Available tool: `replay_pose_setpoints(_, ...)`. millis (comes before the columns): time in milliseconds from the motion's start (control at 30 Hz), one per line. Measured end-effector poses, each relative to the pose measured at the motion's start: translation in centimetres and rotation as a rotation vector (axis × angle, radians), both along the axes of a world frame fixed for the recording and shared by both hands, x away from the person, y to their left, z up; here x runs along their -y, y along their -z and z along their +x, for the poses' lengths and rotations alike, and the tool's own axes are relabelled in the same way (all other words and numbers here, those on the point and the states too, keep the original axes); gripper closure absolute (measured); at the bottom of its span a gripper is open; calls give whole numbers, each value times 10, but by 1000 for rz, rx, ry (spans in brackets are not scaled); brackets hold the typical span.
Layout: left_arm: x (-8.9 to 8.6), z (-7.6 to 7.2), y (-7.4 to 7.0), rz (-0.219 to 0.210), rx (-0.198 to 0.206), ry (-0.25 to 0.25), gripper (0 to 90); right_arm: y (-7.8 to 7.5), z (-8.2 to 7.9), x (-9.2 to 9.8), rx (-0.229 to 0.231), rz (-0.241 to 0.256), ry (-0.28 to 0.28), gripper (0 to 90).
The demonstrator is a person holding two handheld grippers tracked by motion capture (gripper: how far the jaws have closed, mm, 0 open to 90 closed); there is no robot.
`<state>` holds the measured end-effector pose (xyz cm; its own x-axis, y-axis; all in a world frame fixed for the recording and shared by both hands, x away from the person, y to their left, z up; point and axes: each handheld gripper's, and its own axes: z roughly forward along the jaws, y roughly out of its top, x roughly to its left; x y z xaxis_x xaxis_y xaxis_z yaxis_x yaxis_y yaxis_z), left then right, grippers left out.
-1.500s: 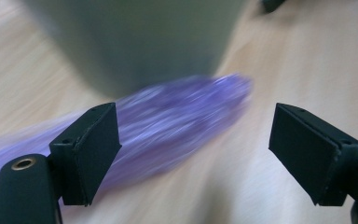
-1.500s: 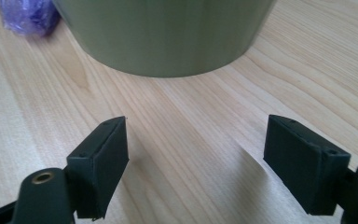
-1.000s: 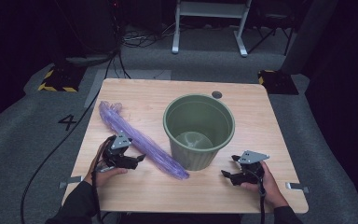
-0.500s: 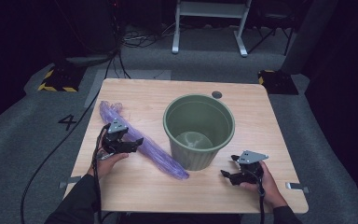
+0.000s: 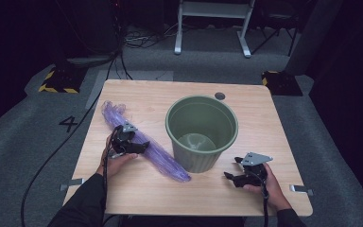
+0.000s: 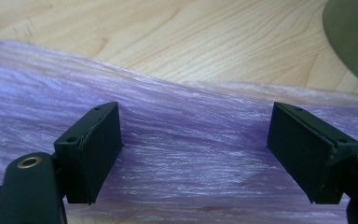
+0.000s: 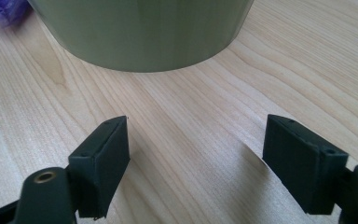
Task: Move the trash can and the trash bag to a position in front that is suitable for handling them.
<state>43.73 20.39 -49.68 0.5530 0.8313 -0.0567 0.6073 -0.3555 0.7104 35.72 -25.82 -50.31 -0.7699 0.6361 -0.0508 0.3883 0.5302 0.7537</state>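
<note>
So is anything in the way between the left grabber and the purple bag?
Nothing visible. The left gripper has its jaws open right over the purple bag, which lies flat on the table beside the green bin.

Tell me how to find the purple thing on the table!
Look at the wooden table and find the big green bucket in its middle. Just left of the bucket lies the purple plastic bag, long, crinkly and see-through, the table's one purple thing, under the open left gripper.
</note>
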Motion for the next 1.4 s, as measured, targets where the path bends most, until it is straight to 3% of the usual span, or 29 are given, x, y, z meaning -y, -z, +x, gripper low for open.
replay_pose_setpoints(67, 0, 1, 3, 9, -12, -2, 176, 0, 0, 0, 0, 0, -2, 230)
replay_pose_setpoints(200, -1, -1, 5, 43, 20, -15, 211, 0, -1, 0, -1, 1, -4, 230)
replay_pose_setpoints(333, -4, -4, 6, 25, 41, -9, 251, 0, -1, 0, 2, 0, -8, 229)
replay_pose_setpoints(600, -6, -11, 5, 11, 66, 11, 611, 0, 0, 0, -1, 2, -12, 229)
replay_pose_setpoints(633, -6, -12, 5, 11, 66, 13, 611, 0, 0, 0, -1, 2, -12, 229)
replay_pose_setpoints(667, -6, -12, 5, 13, 67, 9, 692, 0, 0, 0, -2, 3, -12, 229)
replay_pose_setpoints(733, -7, -12, 5, 16, 72, 21, 725, 0, 0, 0, -3, 3, -12, 229)
replay_pose_setpoints(800, -7, -12, 5, 3, 70, 8, 822, 0, 0, 0, -9, 7, -13, 228)
replay_pose_setpoints(900, -7, -12, 5, 19, 77, 15, 846, 0, 1, 1, -11, 7, -14, 228)
replay_pose_setpoints(1133, -7, -12, 5, 9, 77, 19, 873, 1, 2, 0, -15, 8, -15, 224)
replay_pose_setpoints(1400, -13, -14, 3, -54, 78, -1, 881, 0, 4, 0, -25, 11, -15, 221)
